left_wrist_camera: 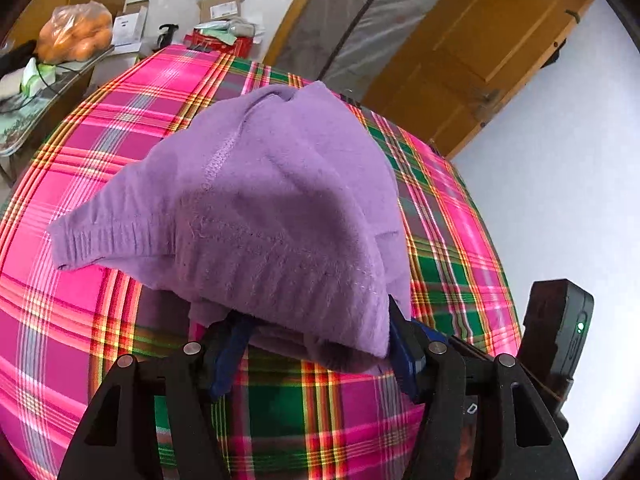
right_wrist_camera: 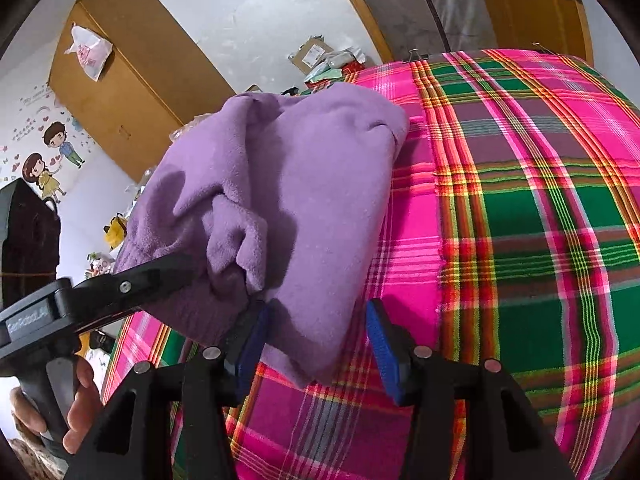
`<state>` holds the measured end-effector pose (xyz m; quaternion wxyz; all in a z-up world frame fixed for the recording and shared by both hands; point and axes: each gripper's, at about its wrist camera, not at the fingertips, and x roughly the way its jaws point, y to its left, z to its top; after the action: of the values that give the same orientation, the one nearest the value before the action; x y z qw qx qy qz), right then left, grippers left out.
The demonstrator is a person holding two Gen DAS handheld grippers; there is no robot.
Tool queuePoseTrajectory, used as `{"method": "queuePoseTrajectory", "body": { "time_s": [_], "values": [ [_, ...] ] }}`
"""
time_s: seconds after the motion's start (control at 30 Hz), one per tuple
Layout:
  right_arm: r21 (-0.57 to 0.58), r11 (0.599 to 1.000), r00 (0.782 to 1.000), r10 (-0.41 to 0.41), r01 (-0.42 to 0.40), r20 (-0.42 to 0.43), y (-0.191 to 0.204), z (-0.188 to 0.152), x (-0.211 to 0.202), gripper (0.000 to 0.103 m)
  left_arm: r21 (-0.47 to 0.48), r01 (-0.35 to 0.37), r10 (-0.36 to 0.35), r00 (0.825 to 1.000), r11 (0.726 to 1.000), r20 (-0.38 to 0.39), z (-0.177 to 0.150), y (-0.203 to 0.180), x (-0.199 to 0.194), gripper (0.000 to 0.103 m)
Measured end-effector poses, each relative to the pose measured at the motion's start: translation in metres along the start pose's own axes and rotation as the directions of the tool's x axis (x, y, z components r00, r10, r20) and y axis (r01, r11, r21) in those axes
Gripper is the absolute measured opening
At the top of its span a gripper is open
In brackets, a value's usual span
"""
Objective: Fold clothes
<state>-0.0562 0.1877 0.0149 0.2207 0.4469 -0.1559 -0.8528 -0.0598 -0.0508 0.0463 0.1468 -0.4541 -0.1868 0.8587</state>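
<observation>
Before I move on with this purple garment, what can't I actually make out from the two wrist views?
- Left wrist view: the purple garment drapes over the left tongs, hiding their tips and any grip.
- Right wrist view: the right tongs stand open with cloth between them; contact is unclear.
- Both views: the garment's underside and folded layers are hidden by its own bulk.
- The plaid tablecloth runs past the frame edges.

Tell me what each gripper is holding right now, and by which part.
Neither clearly grips anything. The purple sweater lies draped over the open left gripper, ribbed hem nearest. The right gripper is open too, the sweater's edge lying between its fingers.
</observation>
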Motion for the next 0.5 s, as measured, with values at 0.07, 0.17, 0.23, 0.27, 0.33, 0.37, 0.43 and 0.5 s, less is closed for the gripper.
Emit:
{"method": "queuePoseTrajectory", "body": {
  "time_s": [0.07,0.17,0.23,0.27,0.33,0.37,0.43,0.5],
  "values": [
    [-0.005,1.0,1.0,-0.001,0.001,0.004,0.002,0.0,0.001,0.05,0.0,-0.009,0.009,1.0,1.0,-0.004,0.001,0.002,0.002,0.06],
    [-0.005,1.0,1.0,0.001,-0.001,0.001,0.004,0.0,0.003,0.029,-0.002,-0.022,0.022,1.0,1.0,-0.008,0.004,0.002,0.004,0.049],
    [-0.013,1.0,1.0,0.0,0.001,0.003,0.005,0.001,0.004,0.024,-0.014,-0.026,0.026,1.0,1.0,-0.01,0.006,0.003,0.005,0.028],
    [-0.024,1.0,1.0,-0.003,0.004,0.009,0.007,0.001,0.003,0.017,-0.026,-0.029,0.029,0.999,0.999,-0.016,0.008,0.006,0.006,0.025],
    [-0.048,0.999,0.999,-0.013,0.015,0.041,0.011,0.001,-0.005,0.014,-0.061,-0.014,0.012,1.0,0.998,-0.024,0.011,0.013,0.007,0.019],
    [-0.059,0.998,0.998,-0.018,0.022,0.061,0.012,0.001,-0.009,0.012,-0.073,-0.002,0.0,1.0,0.997,-0.023,0.012,0.016,0.006,0.018],
    [-0.082,0.996,0.995,-0.028,0.036,0.1,0.016,0.002,-0.018,0.011,-0.078,0.011,-0.012,1.0,0.997,-0.014,0.015,0.018,0.003,0.017],
    [-0.103,0.993,0.99,-0.043,0.057,0.135,0.02,0.003,-0.027,0.011,-0.078,0.029,-0.028,1.0,0.997,0.007,0.017,0.017,-0.004,0.016]
  ]
}}
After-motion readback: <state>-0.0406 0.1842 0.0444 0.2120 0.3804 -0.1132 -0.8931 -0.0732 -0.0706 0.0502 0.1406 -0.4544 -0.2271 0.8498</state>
